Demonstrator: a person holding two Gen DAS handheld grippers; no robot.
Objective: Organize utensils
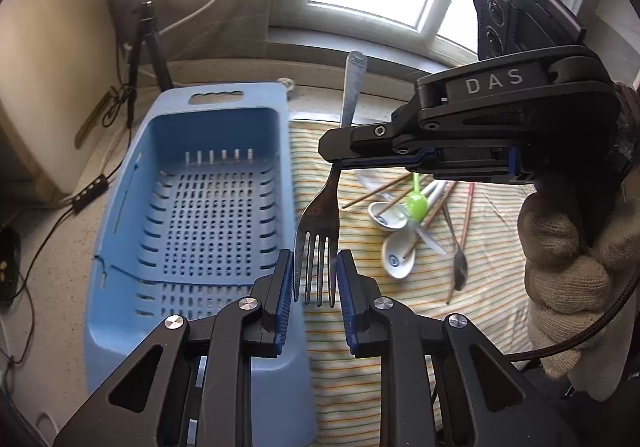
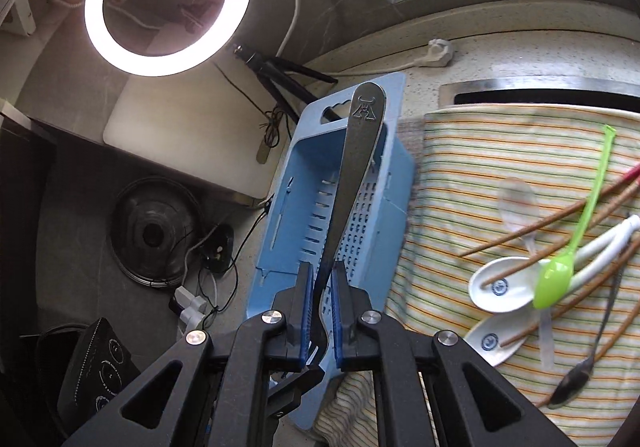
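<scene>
A steel fork (image 1: 320, 231) hangs tines down, held by its neck in my right gripper (image 1: 334, 157), which comes in from the right. In the right wrist view the gripper (image 2: 321, 287) is shut on the fork (image 2: 356, 167), handle pointing up. My left gripper (image 1: 314, 279) is open, its blue pads on either side of the fork's tines, not clearly touching. The blue perforated basket (image 1: 132, 215) lies empty to the left; it also shows in the right wrist view (image 2: 396, 183). Spoons and chopsticks (image 1: 416, 215) lie in a pile on the striped cloth.
The striped cloth (image 2: 460, 175) covers the counter right of the basket, with white ceramic spoons (image 2: 500, 283), a green plastic spoon (image 2: 556, 279), chopsticks and a dark metal spoon (image 2: 572, 383). A ring light on a tripod (image 1: 148, 31) and cables stand left of the basket.
</scene>
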